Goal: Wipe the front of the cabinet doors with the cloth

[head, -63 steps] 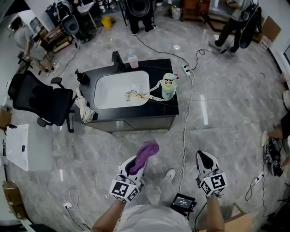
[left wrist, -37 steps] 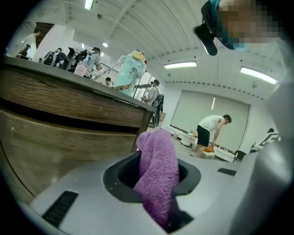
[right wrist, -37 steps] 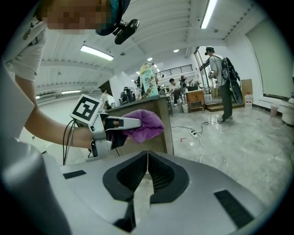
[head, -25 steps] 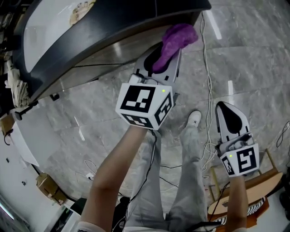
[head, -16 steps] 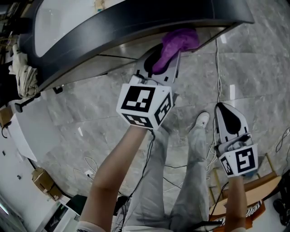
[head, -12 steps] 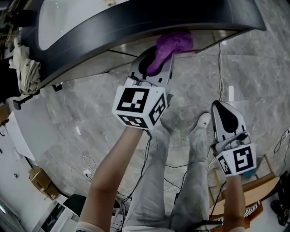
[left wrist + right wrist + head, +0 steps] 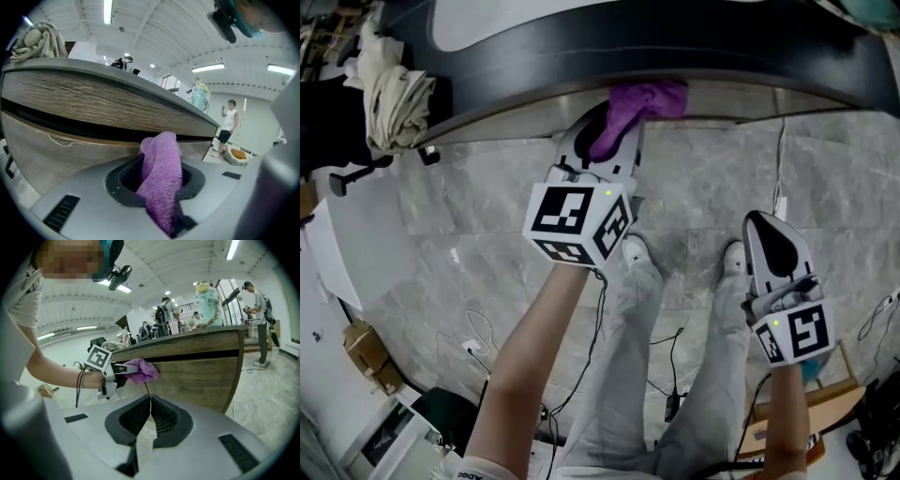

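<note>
Against the cabinet door (image 7: 197, 376), left claw (image 7: 614, 120), arm outstretched, grips the purple cloth (image 7: 645, 97); right claw (image 7: 766, 223) hangs closed, empty.

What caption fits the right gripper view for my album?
Left tool holds a purple cloth up to the wooden cabinet door.

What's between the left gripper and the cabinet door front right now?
Only the purple cloth: left gripper shut on it, its bunched end apparently touching the cabinet door. Right gripper view shows this.

no readable text — markers only
</note>
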